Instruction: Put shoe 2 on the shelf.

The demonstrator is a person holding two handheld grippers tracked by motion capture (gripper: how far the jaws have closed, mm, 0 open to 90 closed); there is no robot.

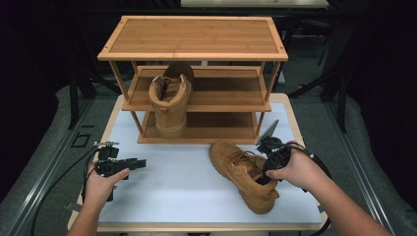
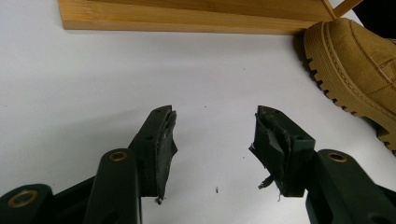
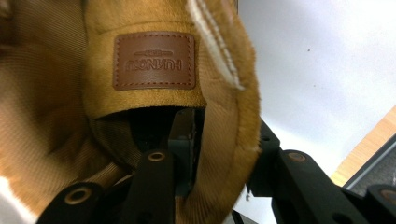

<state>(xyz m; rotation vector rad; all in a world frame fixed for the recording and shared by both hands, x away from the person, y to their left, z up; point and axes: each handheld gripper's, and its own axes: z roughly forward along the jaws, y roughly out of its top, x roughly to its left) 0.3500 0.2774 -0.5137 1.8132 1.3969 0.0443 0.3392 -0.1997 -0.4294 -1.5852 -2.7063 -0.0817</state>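
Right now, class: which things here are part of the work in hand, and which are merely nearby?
In the work:
- tan suede lace-up boot on the white table
- right gripper, one jaw inside its collar
- three-tier bamboo shoe rack

Nearby:
- matching tan boot on the rack
- left gripper, open

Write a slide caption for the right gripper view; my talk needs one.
Right claw straddles a tan boot's collar, one jaw inside, one outside, above the white table.

Two tan suede boots — one (image 1: 244,173) near the tabletop's right edge, one (image 1: 170,101) on the single three-tier bamboo shoe rack (image 1: 192,37).
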